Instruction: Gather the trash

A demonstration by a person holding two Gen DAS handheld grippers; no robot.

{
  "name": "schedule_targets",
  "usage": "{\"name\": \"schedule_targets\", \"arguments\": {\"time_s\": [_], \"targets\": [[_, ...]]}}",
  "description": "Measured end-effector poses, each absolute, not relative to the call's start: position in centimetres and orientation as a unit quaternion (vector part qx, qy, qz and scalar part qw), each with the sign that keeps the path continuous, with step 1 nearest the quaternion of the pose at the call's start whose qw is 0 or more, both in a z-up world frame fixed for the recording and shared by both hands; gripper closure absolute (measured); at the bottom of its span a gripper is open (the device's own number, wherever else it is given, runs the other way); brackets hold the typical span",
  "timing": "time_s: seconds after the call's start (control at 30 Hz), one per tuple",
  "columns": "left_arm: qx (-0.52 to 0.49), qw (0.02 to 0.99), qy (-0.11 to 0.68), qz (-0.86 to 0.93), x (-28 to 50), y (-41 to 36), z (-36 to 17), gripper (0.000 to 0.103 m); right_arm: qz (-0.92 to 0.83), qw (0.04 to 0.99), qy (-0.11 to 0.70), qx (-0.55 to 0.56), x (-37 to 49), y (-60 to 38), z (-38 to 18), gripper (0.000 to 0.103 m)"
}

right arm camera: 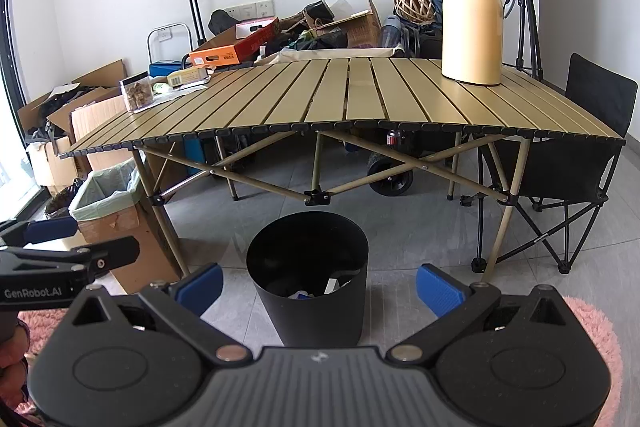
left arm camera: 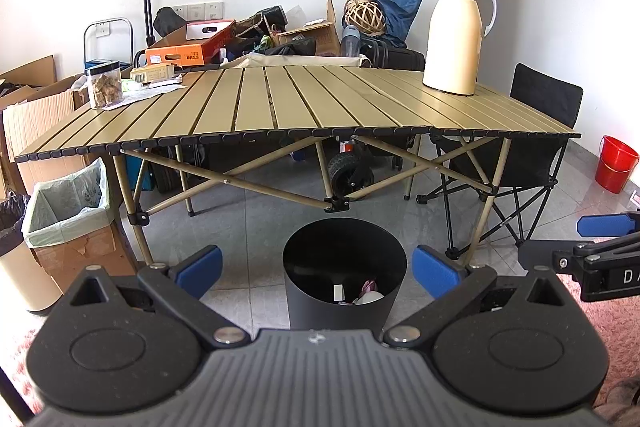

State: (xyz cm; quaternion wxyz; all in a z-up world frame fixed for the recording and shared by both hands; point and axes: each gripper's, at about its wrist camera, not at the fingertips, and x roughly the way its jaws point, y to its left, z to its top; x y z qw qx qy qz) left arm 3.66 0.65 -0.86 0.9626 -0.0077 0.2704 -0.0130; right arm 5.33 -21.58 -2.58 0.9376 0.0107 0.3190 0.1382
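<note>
A round black trash bin (left arm camera: 344, 291) stands on the grey floor in front of the folding table; white and pink scraps of trash (left arm camera: 366, 295) lie in its bottom. It also shows in the right wrist view (right arm camera: 308, 291) with white scraps (right arm camera: 330, 287) inside. My left gripper (left arm camera: 318, 273) is open and empty, held above and just short of the bin. My right gripper (right arm camera: 318, 285) is open and empty in the same pose. Each gripper shows at the edge of the other's view: the right one (left arm camera: 592, 231), the left one (right arm camera: 60, 239).
A slatted olive folding table (left arm camera: 280, 107) carries a cream thermos jug (left arm camera: 456, 35), a clear snack jar (left arm camera: 104, 85) and papers (left arm camera: 156, 83). A lined cardboard box (left arm camera: 72, 215) stands left, a black camp chair (left arm camera: 532, 155) and red bucket (left arm camera: 616, 163) right. Clutter fills the back wall.
</note>
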Motion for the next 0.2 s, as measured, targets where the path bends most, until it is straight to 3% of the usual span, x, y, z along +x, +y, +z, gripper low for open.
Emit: {"name": "schedule_targets", "arguments": {"time_s": [0.2], "targets": [[-0.001, 0.964, 0.265, -0.015, 3.65, 0.70, -0.95, 0.000, 0.138, 0.938, 0.319, 0.011, 5.28, -21.53, -2.60, 0.000]]}}
